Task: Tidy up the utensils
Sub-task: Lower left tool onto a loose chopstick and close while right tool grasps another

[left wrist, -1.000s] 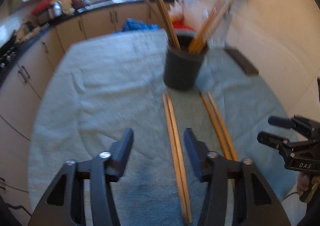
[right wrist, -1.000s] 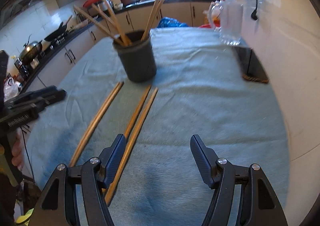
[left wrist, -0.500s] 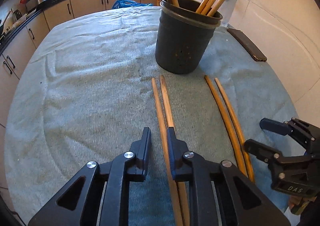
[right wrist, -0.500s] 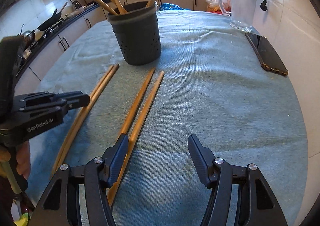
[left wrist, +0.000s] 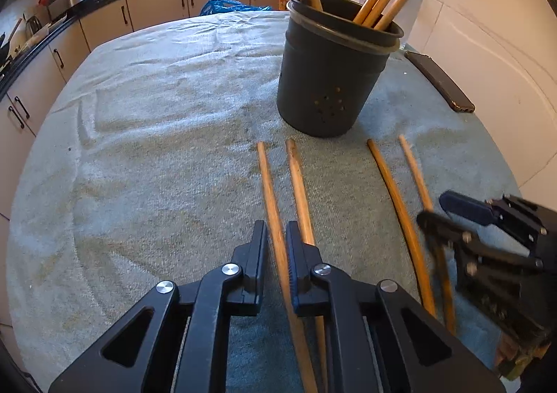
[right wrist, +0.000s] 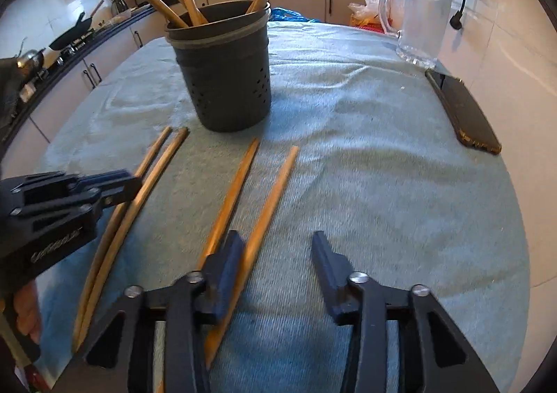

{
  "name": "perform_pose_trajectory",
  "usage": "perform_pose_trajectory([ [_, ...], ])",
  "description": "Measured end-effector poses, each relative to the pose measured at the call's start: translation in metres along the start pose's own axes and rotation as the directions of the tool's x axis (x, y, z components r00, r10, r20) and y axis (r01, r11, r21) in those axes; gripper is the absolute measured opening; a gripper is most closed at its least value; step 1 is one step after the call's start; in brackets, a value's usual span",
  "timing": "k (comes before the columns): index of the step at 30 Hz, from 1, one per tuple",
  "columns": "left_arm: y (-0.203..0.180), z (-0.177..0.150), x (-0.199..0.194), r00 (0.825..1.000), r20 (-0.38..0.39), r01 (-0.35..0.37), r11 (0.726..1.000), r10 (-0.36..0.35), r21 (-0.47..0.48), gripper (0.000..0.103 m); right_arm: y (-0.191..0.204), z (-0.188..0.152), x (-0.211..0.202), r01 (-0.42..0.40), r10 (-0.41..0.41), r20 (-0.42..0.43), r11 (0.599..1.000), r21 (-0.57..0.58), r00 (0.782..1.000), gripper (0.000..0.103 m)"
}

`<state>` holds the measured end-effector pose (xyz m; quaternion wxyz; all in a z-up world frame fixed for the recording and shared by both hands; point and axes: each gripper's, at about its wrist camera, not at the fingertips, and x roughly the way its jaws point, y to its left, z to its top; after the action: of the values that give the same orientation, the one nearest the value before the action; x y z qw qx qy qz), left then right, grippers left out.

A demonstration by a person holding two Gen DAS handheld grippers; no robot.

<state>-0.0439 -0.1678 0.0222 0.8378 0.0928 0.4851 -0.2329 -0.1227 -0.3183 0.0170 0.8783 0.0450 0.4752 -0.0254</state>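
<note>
Four wooden chopsticks lie in two pairs on the towel in front of a dark grey perforated holder (left wrist: 330, 79) (right wrist: 226, 79), which has several more sticks standing in it. My left gripper (left wrist: 276, 243) is shut on the left chopstick (left wrist: 269, 184) of the left pair. Its neighbour (left wrist: 299, 184) runs under the right finger. My left gripper (right wrist: 118, 187) also shows from the side in the right wrist view. My right gripper (right wrist: 278, 246) (left wrist: 452, 219) is low over the right pair, jaws closing. One chopstick (right wrist: 275, 194) lies between them against the left finger. The other (right wrist: 236, 184) stays outside.
A grey-green towel (left wrist: 156, 149) covers the table. A dark phone (right wrist: 463, 114) (left wrist: 438, 79) lies at the right edge by the wall, and a glass jug (right wrist: 421, 27) stands behind it. Kitchen counters run along the back and left.
Both grippers have come down and forward onto the chopstick pairs. The left jaws have closed on one chopstick. The right jaws have narrowed around another.
</note>
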Motion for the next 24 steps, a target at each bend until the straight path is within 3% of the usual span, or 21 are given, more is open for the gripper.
perform_pose_trajectory([
  [4,0.007,-0.008,-0.006,0.999,-0.026,0.035,0.999,-0.036,-0.032,0.008,-0.006,-0.001,-0.002,-0.012,0.012,-0.011,1.000,0.006,1.000,0.021],
  [9,0.014,-0.029,-0.020,0.997,-0.052,0.060,0.998,-0.060,-0.011,0.008,-0.021,-0.019,-0.015,-0.016,0.016,-0.042,1.000,-0.004,0.999,0.019],
  [11,0.013,-0.034,-0.024,0.996,-0.068,0.058,0.998,-0.057,0.013,0.008,-0.029,-0.028,-0.022,-0.001,0.001,-0.055,1.000,-0.008,0.998,0.022],
  [13,0.013,-0.035,-0.024,0.994,-0.089,0.063,0.998,-0.061,0.015,0.008,-0.037,-0.034,-0.026,0.004,-0.003,-0.062,1.000,0.016,0.998,0.040],
  [14,0.013,-0.034,-0.024,0.993,-0.098,0.066,0.998,-0.065,0.010,0.008,-0.044,-0.035,-0.028,-0.006,0.009,-0.064,0.999,0.042,0.998,0.041],
  [20,0.017,-0.016,-0.015,0.986,-0.149,0.074,0.996,-0.079,-0.041,0.008,-0.071,-0.028,-0.025,-0.035,0.046,-0.071,0.988,0.149,0.996,0.042],
  [24,0.016,0.000,-0.005,0.985,-0.158,0.066,0.997,-0.071,-0.038,0.008,-0.072,-0.014,-0.016,-0.027,0.040,-0.083,0.988,0.150,0.996,0.042],
])
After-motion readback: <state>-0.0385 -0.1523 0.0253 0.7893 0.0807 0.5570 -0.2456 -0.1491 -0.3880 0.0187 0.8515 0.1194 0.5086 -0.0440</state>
